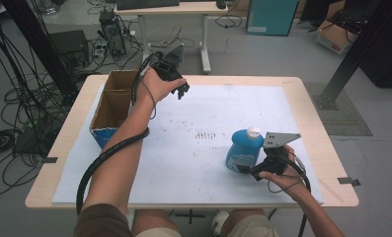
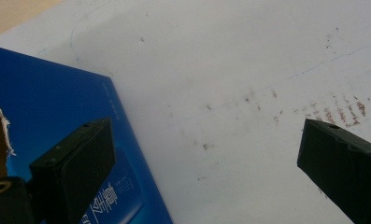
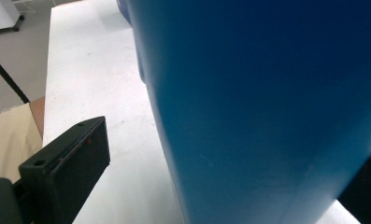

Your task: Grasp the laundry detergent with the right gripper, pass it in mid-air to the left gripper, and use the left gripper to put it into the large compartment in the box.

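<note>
A blue bottle (image 1: 243,150) with a white cap (image 1: 253,131) stands on the white sheet (image 1: 198,113) at the front right. My right gripper (image 1: 247,169) is at its base, open, with the bottle's blue body (image 3: 267,93) between the jaws. The left jaw stands clear of the bottle and the right jaw is mostly hidden behind it. My left gripper (image 1: 182,90) hovers over the far left of the sheet, open and empty (image 2: 206,135), just right of an open cardboard box (image 1: 103,136) with blue outer walls (image 2: 47,107).
The wooden table edge (image 1: 70,143) frames the sheet. Faint brown marks (image 1: 206,134) lie mid-sheet. Beyond the table stand a desk (image 1: 174,10), a teal cabinet (image 1: 272,17) and black frame posts (image 1: 361,44). Cables (image 1: 16,103) lie on the floor at left.
</note>
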A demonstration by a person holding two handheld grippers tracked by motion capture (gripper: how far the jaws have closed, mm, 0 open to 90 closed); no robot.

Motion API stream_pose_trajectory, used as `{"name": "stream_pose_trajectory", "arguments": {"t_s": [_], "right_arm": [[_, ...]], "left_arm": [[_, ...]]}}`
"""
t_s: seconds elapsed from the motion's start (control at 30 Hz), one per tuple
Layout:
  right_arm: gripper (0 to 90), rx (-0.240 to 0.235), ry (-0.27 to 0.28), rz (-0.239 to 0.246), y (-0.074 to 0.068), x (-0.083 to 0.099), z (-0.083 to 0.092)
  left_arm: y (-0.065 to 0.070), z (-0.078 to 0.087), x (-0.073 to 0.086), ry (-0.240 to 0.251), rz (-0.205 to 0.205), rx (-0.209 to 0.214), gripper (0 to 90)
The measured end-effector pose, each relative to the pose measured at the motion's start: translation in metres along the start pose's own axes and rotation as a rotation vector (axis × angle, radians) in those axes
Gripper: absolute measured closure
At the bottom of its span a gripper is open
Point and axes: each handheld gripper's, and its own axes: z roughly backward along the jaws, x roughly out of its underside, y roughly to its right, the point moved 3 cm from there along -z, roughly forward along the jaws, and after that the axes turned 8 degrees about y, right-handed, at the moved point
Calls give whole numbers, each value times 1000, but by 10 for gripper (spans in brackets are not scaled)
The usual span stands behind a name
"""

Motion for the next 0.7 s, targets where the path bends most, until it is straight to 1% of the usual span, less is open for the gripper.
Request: {"name": "stream_pose_trajectory", "arguments": {"t_s": [0.5, 0.7], "right_arm": [[17, -3, 6, 14, 0, -1, -2], [18, -2, 4, 8, -1, 0, -2]], "left_arm": [[-2, 0, 1, 4, 3, 1, 48], [-1, 1, 0, 6, 1, -2, 48]]}}
